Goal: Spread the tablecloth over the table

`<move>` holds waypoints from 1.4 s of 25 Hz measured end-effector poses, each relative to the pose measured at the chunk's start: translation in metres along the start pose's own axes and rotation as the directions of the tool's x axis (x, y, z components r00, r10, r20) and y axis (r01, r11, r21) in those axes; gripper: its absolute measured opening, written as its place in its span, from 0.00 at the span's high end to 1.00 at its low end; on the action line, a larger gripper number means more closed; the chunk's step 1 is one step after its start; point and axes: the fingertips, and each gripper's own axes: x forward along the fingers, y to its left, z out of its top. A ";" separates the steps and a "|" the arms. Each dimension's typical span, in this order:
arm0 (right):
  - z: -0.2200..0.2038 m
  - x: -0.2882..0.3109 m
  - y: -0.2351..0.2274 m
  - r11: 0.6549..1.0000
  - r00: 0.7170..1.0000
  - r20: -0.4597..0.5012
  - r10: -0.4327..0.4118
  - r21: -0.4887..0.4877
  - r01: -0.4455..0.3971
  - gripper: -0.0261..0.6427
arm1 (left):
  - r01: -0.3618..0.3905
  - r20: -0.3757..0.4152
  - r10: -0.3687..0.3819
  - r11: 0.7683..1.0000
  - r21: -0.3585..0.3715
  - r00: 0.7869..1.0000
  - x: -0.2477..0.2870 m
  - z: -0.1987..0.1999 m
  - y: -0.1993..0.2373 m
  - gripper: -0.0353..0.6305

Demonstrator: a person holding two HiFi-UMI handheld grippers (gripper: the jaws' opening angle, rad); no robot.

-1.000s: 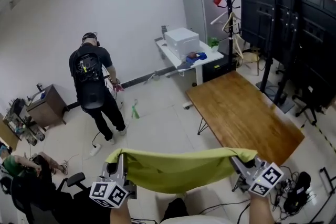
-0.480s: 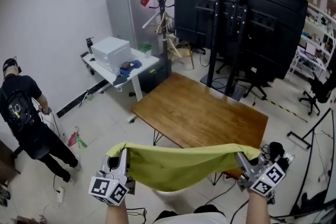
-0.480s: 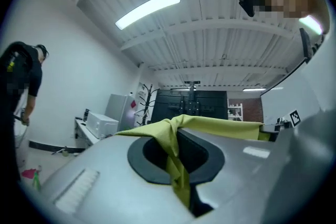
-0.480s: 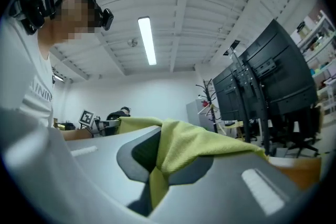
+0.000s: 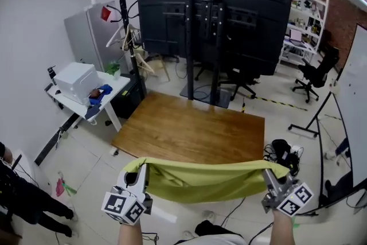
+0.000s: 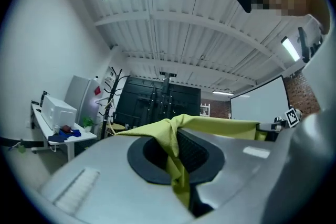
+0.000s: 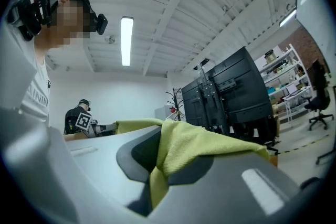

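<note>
Tablecloth (image 5: 206,179), yellow-green, hangs in the air as a sagging band between our two tongs, pulled out along its top edge and drooping in the middle. Beyond it, the biggest things we see are the black screens (image 5: 215,20) on their stand at the back of the room. In front of them lies the bare wooden surface (image 5: 192,132). The cloth is on our side of it, and in the head view it crosses the near edge. We cannot tell whether it touches the wood.

To the left stand a grey fridge (image 5: 86,28) and a coat stand (image 5: 129,37). Below them is a white side table (image 5: 109,89) with a white box (image 5: 75,80) on it. A person (image 5: 23,198) in dark clothes is at the lower left edge.

Our left tongs (image 5: 139,170) are closed tight on the cloth's left corner; in the left gripper view the fabric bunches down between the dark pads. Our right tongs (image 5: 268,172) are closed the same way on the right corner, with the cloth folded over the pads and pinched between them.
</note>
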 end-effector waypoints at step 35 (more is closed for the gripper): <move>0.011 0.123 -0.241 0.937 0.938 -0.011 -0.346 0.051 0.346 0.94 | 0.243 -0.167 -0.228 0.967 0.072 0.959 0.348 -0.044 0.043 0.94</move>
